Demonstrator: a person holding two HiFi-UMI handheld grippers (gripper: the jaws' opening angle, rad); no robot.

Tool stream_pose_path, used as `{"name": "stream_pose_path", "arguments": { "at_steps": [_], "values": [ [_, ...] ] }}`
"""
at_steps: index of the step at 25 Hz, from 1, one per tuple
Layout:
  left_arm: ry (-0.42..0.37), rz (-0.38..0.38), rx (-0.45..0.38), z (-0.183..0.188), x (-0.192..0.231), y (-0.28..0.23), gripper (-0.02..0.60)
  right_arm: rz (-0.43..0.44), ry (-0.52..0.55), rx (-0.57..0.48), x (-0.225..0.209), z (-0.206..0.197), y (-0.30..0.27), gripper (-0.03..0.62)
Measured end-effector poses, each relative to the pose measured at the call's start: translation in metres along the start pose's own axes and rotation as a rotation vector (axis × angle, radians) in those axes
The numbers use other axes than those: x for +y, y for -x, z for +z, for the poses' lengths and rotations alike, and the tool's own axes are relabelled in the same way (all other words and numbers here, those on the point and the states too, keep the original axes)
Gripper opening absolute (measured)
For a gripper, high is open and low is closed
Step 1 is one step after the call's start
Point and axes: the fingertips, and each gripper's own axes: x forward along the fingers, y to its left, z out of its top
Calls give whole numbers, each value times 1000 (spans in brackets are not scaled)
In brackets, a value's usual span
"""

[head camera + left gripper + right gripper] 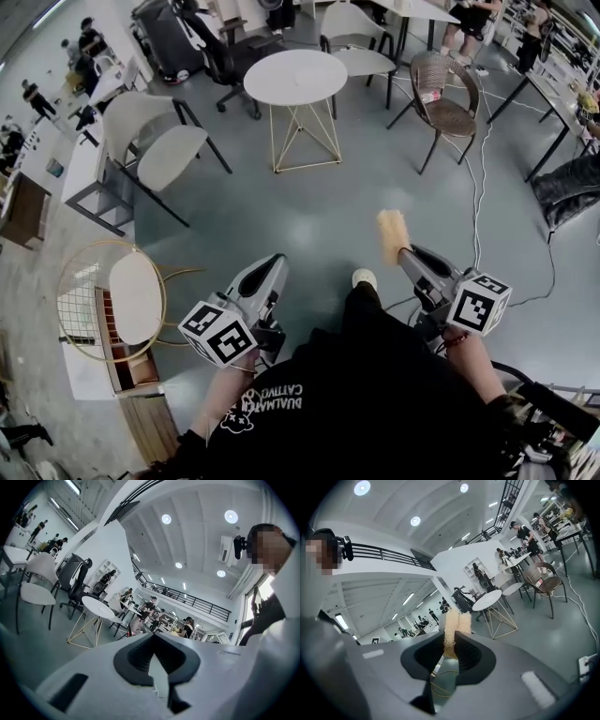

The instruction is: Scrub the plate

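- Progress: judged from the views, scrubbing has not begun; no plate shows in any view, so its place cannot be given
- Right gripper (405, 253): the jaws are closed on a scrubber (392, 234), pinching its lower end, and the rest stands out past the tips
- Left gripper (273, 264): the jaws are fully together with nothing between them
- Both grippers are held out over bare floor (319, 206) in front of the person, well apart from any surface; the nearest is a round table (295, 75), and nothing can be made out on its top
- Left to do, as a judgement: the whole task, meaning reach the plate, steady it (probably with the free left gripper) and work the scrubber over it
- Scrubber: pale yellow, coarse and fibrous like loofah, oblong; the right gripper view shows two soft lobes above the pads, so it likely squashes easily under pressure
- Jaw pads: dark, ribbed, wedge-shaped; gripper bodies are smooth grey plastic
- Floor: smooth grey, faintly glossy
- Table: flat white round top on thin wire legs
- Chair (448, 94): beside the table, brown woven wicker on dark legs
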Motion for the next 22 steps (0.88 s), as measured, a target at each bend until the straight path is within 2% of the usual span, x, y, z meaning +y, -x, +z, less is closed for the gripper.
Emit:
{"name": "stream_pose_path", "arguments": {
  "at_steps": [8,12,17,22],
  "values": [
    [32,29,17,2,24,-43,-3,19,-46,39,-39,21,-33,67],
    [35,43,24,15,35,-79,-3,54,-54,65,-64,52,-63,67],
    [27,108,-24,49,64,-135,-3,95,-23,97,-102,102,-105,67],
    [32,128,-52,70,83,-188,-3,138,11,134,-139,140,-132,67]
  ]
}}
